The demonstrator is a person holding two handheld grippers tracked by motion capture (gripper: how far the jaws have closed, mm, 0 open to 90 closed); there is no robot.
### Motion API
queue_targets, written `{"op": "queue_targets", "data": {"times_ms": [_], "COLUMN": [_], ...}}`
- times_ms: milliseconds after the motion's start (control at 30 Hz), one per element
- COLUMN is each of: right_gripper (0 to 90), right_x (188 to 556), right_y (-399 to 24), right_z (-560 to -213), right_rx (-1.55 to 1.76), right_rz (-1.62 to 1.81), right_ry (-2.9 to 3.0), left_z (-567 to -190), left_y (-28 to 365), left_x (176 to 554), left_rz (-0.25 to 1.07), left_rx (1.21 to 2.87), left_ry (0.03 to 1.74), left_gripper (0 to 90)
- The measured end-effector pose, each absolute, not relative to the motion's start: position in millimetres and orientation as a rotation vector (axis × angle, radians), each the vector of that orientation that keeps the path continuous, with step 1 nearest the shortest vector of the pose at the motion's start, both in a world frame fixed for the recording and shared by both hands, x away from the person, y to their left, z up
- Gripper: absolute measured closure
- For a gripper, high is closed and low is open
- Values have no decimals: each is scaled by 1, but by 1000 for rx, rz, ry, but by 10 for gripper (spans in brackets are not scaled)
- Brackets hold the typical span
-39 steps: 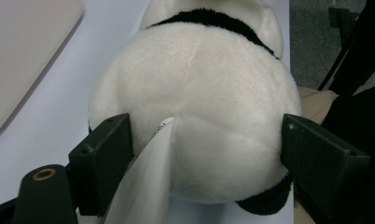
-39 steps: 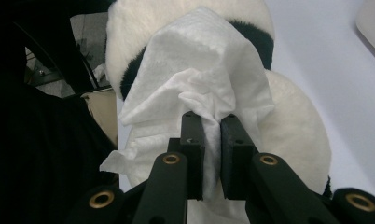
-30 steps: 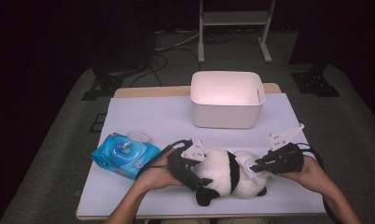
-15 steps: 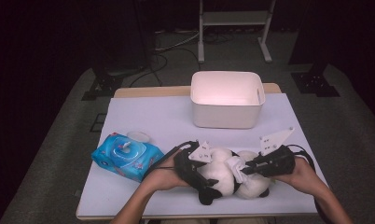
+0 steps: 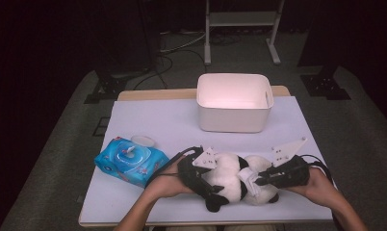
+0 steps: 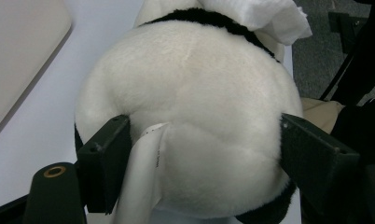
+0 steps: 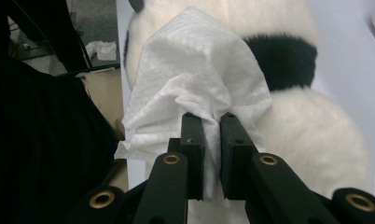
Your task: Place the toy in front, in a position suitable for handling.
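bin (image 5: 234, 103) behind panda (image 5: 230, 183), wipes pack (image 5: 126, 161) left

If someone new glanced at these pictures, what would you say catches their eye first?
Most striking is the plush panda lying at the table's near edge, clamped around its white body by the left gripper. The right gripper pinches a white wipe against the panda. Behind stands a white bin; to the left lies a blue wipes pack.

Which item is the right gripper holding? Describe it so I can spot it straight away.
Start at the white bin at the back of the table, then come to the near edge, where a plush panda lies clamped by the left gripper. Against the panda's fur, the right gripper pinches a wet wipe: thin, crumpled, textured white sheet, unlike the fluffy plush.
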State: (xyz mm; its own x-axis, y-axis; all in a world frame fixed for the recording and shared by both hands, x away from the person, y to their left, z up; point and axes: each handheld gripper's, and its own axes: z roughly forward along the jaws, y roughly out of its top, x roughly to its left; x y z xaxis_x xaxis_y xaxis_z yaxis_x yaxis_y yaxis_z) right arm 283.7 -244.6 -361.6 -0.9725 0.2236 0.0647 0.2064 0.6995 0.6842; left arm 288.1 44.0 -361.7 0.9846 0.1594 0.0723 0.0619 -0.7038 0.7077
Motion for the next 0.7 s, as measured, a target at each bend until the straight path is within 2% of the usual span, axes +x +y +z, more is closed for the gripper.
{"op": "queue_targets", "data": {"times_ms": [333, 700], "right_gripper": [812, 812], "right_x": [286, 283], "right_y": [-261, -224], "right_z": [-368, -360], "right_rx": [436, 300], "right_rz": [1202, 1188], "right_ry": [2854, 2854], "left_z": [-362, -364], "left_y": [39, 42], "left_x": [285, 291], "left_rz": [166, 154], "left_rx": [2368, 2375], "left_ry": [154, 182], "left_gripper": [197, 197]}}
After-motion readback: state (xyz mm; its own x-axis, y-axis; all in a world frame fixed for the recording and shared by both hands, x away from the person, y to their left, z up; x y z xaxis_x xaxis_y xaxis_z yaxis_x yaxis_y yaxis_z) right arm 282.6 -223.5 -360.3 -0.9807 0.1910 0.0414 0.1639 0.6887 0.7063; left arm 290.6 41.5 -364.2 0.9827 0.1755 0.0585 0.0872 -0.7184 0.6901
